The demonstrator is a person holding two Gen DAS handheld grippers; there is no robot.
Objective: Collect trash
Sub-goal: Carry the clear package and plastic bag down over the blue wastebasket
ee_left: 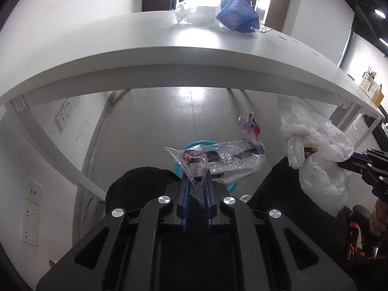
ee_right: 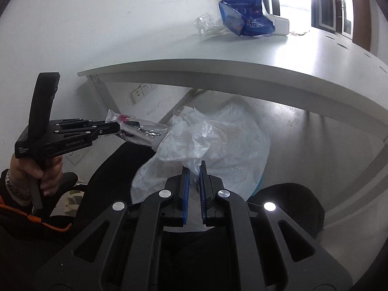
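Your left gripper [ee_right: 116, 127] is matte black, white lettering on its side, small silver screws. Your right gripper [ee_right: 194, 172] shows blue ribbed pads [ee_right: 185, 194] and four round silver bolts. Bare-skinned hand [ee_right: 47, 172], beaded bracelet, black sleeve, orange cord.

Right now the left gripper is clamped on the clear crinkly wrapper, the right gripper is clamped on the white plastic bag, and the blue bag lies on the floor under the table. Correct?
Not quite. The blue bag lies on top of the white table, not on the floor; both wrist views show it. The rest holds: left gripper clamped on the clear wrapper, right gripper on the white plastic bag.
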